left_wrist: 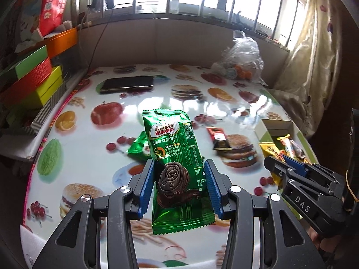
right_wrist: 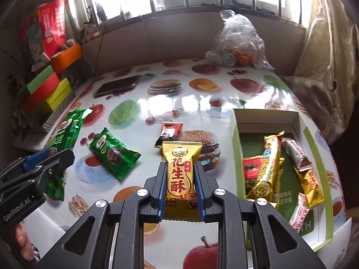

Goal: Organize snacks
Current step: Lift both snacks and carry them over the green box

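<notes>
My left gripper [left_wrist: 179, 179] is shut on a green Milo biscuit packet [left_wrist: 172, 157] and holds it above the table; the same packet [right_wrist: 67, 130] shows at the left of the right wrist view. My right gripper [right_wrist: 180, 179] is shut on a yellow peanut-crisp packet [right_wrist: 180, 170], also lifted. A second green Milo packet [right_wrist: 114, 154] lies flat on the table, with a small red-and-black sachet [right_wrist: 169, 132] a little beyond it. To the right stands an open white-and-green box [right_wrist: 235, 139] with several wrapped snacks inside.
A phone [right_wrist: 116, 87] lies at the far left of the fruit-and-burger printed tablecloth [right_wrist: 202, 103]. A clear plastic bag [right_wrist: 240, 40] with small items sits at the back right. Stacked coloured boxes [left_wrist: 33, 78] line the left edge. A curtain hangs on the right.
</notes>
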A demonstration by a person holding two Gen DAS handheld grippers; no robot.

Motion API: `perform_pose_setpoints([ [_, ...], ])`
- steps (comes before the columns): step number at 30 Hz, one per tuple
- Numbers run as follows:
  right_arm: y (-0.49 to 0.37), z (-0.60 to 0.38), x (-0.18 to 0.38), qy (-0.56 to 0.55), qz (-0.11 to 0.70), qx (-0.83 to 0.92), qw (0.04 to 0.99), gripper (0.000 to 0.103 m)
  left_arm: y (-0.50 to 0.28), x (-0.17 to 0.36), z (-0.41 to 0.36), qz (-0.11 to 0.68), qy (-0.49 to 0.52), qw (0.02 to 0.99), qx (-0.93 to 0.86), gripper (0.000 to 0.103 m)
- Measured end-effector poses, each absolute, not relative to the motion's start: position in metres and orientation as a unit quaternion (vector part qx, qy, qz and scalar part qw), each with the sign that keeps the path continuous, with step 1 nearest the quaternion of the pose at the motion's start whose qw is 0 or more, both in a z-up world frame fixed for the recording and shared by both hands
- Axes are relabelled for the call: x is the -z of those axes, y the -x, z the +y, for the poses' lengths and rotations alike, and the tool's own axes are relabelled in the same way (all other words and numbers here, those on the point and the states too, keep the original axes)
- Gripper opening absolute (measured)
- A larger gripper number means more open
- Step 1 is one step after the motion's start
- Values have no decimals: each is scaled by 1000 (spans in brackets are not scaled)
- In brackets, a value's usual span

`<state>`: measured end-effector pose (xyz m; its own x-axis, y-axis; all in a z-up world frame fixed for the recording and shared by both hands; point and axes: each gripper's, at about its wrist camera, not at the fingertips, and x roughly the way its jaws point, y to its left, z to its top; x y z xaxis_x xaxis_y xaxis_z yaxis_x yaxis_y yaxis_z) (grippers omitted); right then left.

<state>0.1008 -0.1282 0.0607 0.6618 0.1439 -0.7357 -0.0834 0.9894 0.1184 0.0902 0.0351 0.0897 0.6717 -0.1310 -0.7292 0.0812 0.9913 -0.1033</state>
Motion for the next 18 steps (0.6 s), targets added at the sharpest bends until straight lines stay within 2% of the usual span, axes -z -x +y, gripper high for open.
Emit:
perform_pose_setpoints([
  [18,-87,-176,-75,-57,392,-23,918,22,-98,-102,-27,396,9,910,124,45],
])
